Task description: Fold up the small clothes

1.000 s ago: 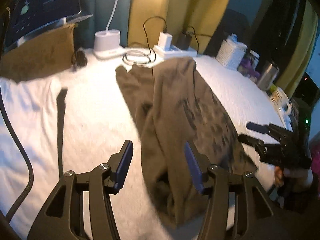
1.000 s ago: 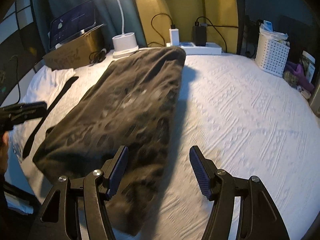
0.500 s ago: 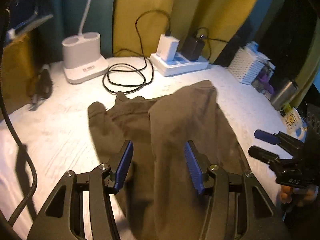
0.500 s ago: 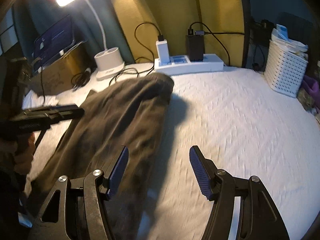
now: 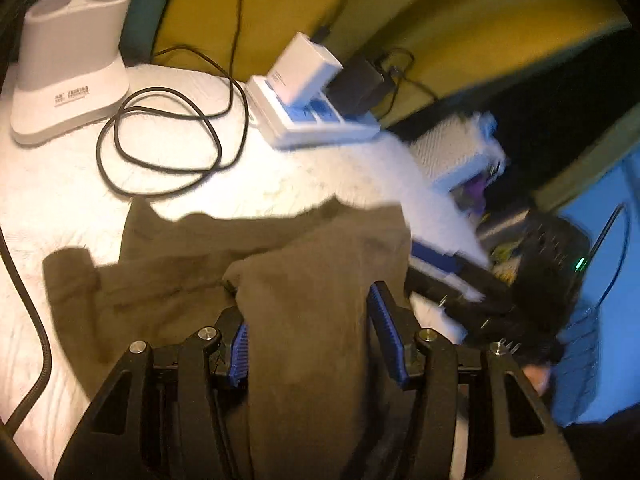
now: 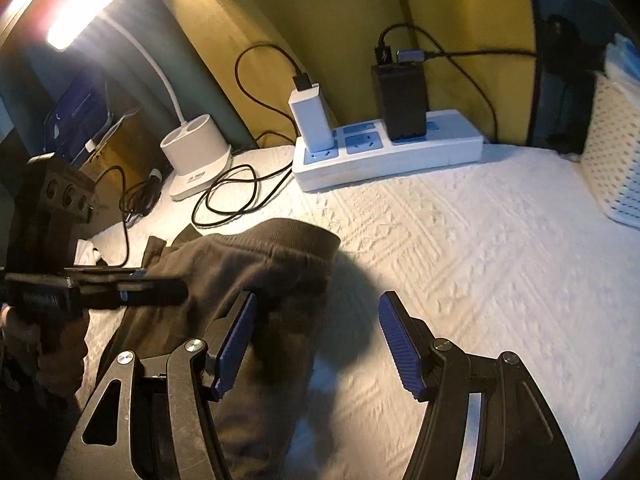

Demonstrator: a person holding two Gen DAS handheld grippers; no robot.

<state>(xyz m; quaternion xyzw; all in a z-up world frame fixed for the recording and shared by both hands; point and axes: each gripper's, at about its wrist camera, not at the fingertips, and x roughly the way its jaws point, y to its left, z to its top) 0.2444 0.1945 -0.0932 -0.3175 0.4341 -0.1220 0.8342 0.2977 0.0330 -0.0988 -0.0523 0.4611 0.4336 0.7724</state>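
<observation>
A brown garment (image 5: 280, 280) lies folded lengthwise on the white bed cover; its far end with a ribbed hem shows in the right wrist view (image 6: 256, 264). My left gripper (image 5: 310, 344) is open, its jaws on either side of the top fold of the cloth near that far end. My right gripper (image 6: 316, 344) is open and empty; its left finger is over the garment's right edge and its right finger is over bare cover. The right gripper also shows in the left wrist view (image 5: 452, 276), and the left one in the right wrist view (image 6: 152, 288).
A white power strip (image 6: 384, 148) with chargers and a white lamp base (image 6: 196, 160) stand at the back edge, with a looped black cable (image 5: 160, 140) between them. A white perforated basket (image 6: 616, 152) stands at the right. A cardboard box (image 6: 120, 136) is at the back left.
Both grippers have moved forward along the garment to its far end. The left jaws now straddle the top fold. Both stay open.
</observation>
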